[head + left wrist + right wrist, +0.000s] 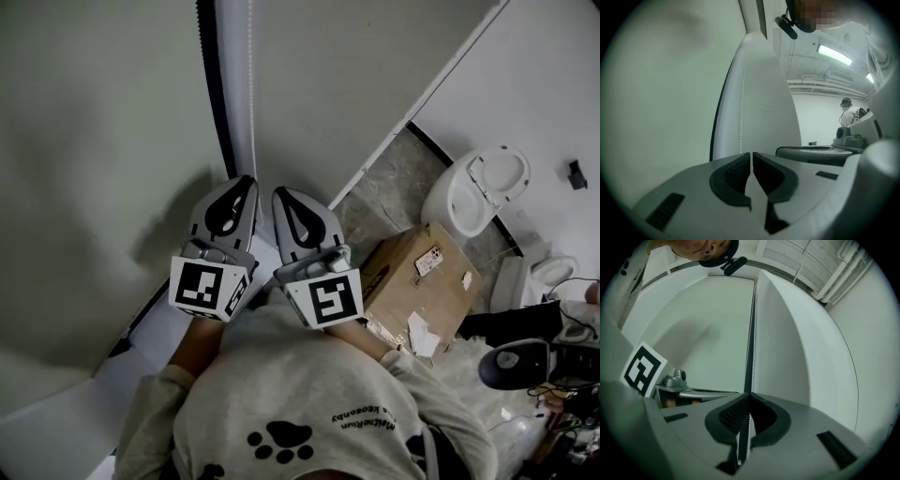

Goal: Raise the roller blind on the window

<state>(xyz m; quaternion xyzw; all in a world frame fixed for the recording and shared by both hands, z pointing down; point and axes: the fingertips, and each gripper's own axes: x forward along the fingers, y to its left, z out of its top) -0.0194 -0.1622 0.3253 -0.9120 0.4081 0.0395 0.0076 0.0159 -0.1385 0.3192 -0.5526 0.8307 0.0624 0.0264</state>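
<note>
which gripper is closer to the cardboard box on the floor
Right. In the head view the right gripper shows just left of the cardboard box on the floor; the left gripper is further left, on the far side of the right one.

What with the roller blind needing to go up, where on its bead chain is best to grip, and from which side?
Grip the bead chain on its hanging run, coming level from the room side, jaws either side. It is a thin vertical strand; the right gripper pinches it that way.
</note>
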